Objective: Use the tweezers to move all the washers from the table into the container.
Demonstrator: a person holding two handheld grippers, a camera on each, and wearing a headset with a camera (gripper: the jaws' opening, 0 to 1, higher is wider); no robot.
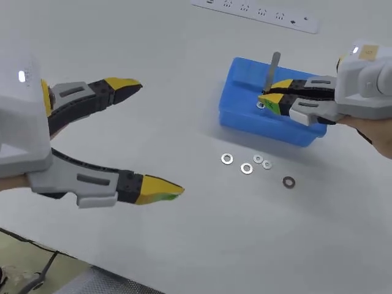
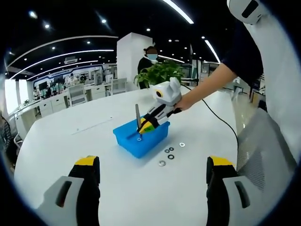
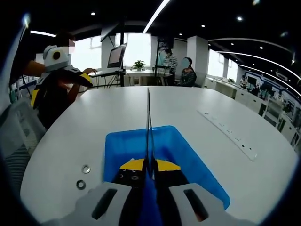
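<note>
Right claw (image 1: pixel 270 99) tight on tweezers (image 1: pixel 274 66)

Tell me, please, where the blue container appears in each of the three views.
Head view: container upper right of centre, under the right tool.
Left gripper view: container mid-picture, ahead of the jaws.
Right gripper view: container lower centre, just past the jaws.
Shared landmark: the tweezers the right tool holds over the container.

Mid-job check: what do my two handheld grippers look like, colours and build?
The left gripper and right gripper match: white housings, grey-and-black jaws, yellow tips. A thin black cable hangs from the right one. The person wears a dark short sleeve.
</note>
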